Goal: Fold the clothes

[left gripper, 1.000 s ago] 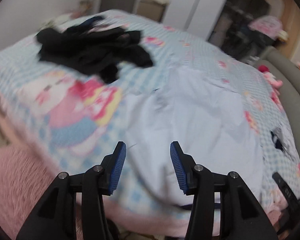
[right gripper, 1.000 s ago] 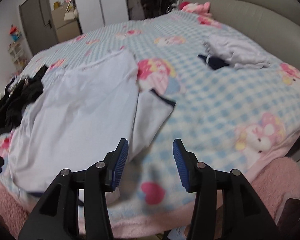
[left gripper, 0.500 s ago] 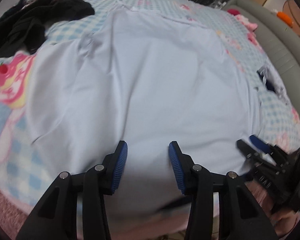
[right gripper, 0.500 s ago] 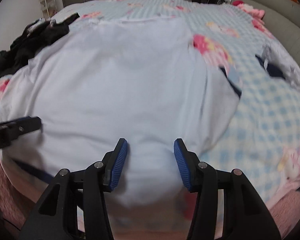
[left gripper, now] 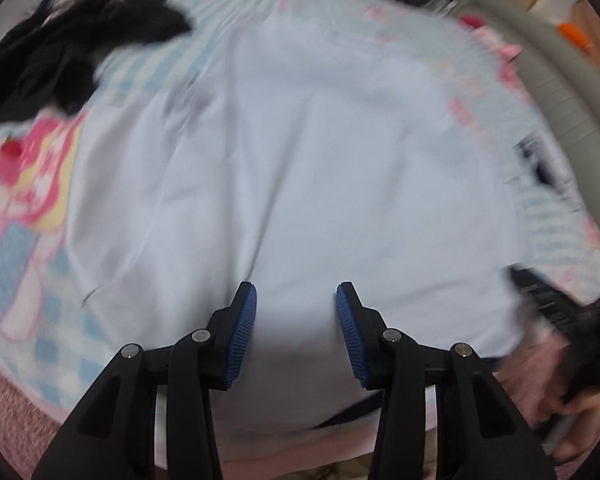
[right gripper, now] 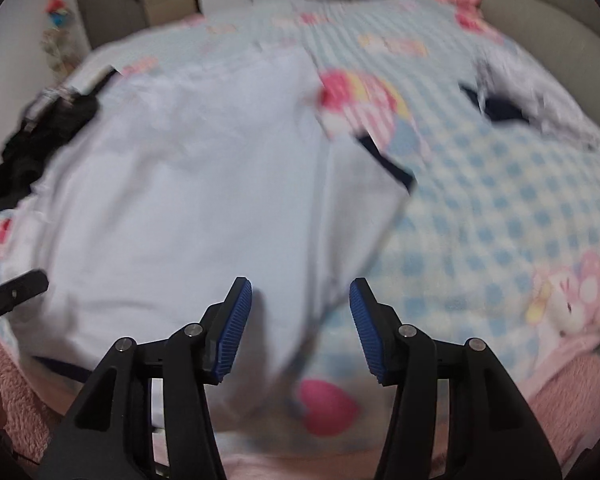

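Note:
A pale blue-white shirt lies spread flat on the bed, its dark-trimmed hem at the near edge. My left gripper is open and empty just above the shirt's near hem. My right gripper is open and empty over the shirt's near right corner, beside a sleeve with a dark cuff. The right gripper also shows at the right edge of the left wrist view. Both views are blurred.
A checked blue bedspread with pink cartoon prints covers the bed. A black clothes pile lies at the far left. Another garment, grey-white and dark, lies at the right. A grey headboard runs along the right side.
Both grippers stay open over the shirt's near hem. The right gripper has swung right, toward the shirt's right corner and sleeve. The left view has shifted slightly.

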{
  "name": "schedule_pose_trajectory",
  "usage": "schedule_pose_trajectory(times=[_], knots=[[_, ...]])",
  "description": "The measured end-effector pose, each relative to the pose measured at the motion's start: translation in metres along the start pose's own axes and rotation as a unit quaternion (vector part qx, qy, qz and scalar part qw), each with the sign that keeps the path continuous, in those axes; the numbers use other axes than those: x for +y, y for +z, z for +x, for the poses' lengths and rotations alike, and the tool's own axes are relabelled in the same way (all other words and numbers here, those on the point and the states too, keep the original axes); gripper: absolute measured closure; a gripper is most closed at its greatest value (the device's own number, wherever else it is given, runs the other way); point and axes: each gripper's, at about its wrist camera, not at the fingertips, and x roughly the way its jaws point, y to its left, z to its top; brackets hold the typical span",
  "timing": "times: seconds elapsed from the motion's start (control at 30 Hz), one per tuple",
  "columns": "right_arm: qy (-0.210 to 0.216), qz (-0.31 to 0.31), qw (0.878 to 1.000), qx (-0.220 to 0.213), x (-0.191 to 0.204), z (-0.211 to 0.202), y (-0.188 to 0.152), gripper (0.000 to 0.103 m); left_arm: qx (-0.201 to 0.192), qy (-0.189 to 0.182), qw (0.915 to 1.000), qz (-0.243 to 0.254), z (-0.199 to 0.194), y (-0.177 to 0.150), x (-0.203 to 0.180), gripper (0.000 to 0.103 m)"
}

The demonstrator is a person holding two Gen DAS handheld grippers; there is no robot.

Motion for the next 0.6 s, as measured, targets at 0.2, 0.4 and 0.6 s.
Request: schedule_pose_trajectory(times=[0.2,0.4,0.6], knots=[[-0.021,0.086,0.996,-0.022,-0.054,-0.01,0.006,0.051,-0.034,-0.048,0.9982,0.014,-0.016,0.012,-0.02,0.061],[0.045,0.131,0.99,-0.002,-0.073,0.014,0.041,0.051,-0.033,-0.098,0.9912,0.082,0.009,0.046,-0.095,0.061],[0.084,0.133,0.988,0.005,-0.061,0.036,0.041,0.049,0.007,-0.12,0.9883,0.094,0.055,0.056,-0.138,0.061]])
